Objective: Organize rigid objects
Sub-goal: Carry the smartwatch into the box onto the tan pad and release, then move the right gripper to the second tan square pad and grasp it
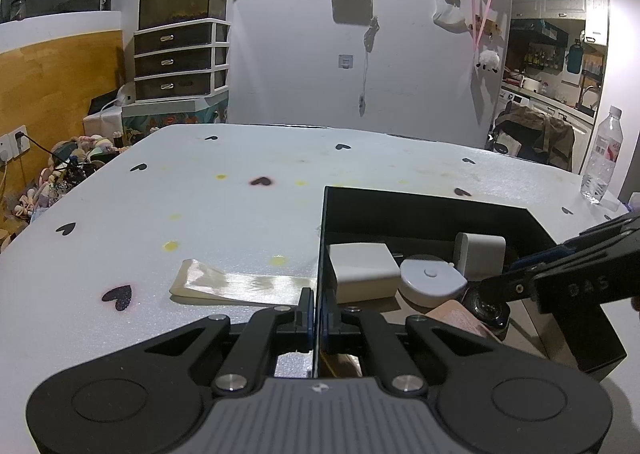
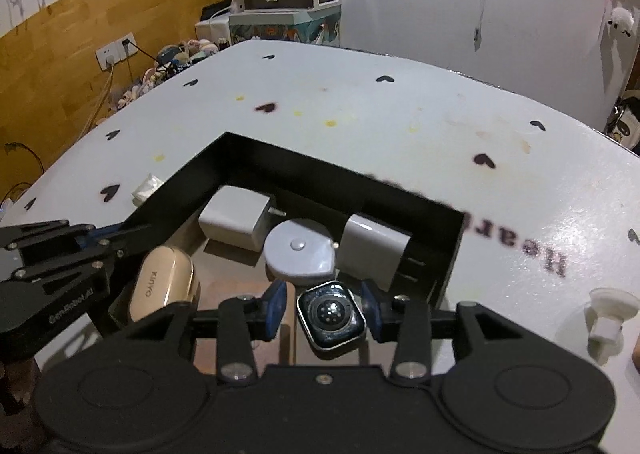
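A black open box (image 1: 424,210) (image 2: 192,178) stands on the white table. My left gripper (image 1: 319,318) is shut on the box's left wall. Inside lie a white charger block (image 1: 362,272) (image 2: 234,216), a round grey tape measure (image 1: 430,280) (image 2: 298,252), a second white charger (image 1: 480,254) (image 2: 376,250) and a gold earbud case (image 2: 166,286). My right gripper (image 2: 325,308) is open around a smartwatch body (image 2: 331,318) lying back-up inside the box; in the left wrist view it (image 1: 496,290) reaches in from the right.
A shiny cream packet (image 1: 240,286) lies left of the box. A clear water bottle (image 1: 602,158) stands at the table's far right. A white plastic suction piece (image 2: 608,314) lies right of the box. Black heart marks dot the white tabletop (image 1: 200,194).
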`<action>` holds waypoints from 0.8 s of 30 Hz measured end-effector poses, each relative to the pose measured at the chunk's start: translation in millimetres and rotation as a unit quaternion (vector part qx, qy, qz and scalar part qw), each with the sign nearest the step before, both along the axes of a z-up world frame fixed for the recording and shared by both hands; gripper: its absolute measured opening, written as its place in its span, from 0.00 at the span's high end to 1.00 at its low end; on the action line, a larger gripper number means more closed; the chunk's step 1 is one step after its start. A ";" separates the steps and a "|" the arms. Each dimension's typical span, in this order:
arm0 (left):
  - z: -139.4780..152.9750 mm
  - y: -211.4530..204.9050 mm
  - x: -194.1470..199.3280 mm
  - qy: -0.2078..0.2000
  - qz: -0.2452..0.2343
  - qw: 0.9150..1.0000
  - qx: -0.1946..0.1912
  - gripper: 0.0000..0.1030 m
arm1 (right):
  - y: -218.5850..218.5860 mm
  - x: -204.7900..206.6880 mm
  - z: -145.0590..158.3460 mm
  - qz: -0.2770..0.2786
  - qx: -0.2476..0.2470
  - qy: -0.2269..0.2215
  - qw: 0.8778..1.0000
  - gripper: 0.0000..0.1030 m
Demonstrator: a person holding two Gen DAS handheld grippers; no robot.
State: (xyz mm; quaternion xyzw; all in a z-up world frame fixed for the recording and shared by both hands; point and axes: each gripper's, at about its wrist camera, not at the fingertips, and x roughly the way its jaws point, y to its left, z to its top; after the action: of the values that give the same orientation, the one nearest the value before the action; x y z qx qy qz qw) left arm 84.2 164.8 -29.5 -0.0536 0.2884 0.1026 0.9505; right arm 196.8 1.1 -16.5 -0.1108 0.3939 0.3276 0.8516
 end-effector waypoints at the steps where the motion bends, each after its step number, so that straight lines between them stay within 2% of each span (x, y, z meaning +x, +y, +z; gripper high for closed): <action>1: 0.0 0.0 0.0 0.000 0.000 1.000 0.000 0.97 | -1.0 -0.3 0.6 0.000 0.001 0.000 1.000 0.59; 15: 0.1 0.9 0.0 0.001 0.001 1.000 0.000 0.97 | -28.2 -25.5 20.1 -0.005 0.036 -0.033 0.999 0.46; 24: 0.1 0.9 0.0 0.001 0.001 1.000 0.000 0.97 | -59.0 -49.1 35.3 -0.016 0.075 -0.070 0.995 0.23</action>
State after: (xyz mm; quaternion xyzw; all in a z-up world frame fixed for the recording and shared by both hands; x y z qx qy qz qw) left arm 84.2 165.7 -29.4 -0.0536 0.2889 0.1035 0.9502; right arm 147.7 -57.9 18.9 -0.0635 0.3091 0.3342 0.8881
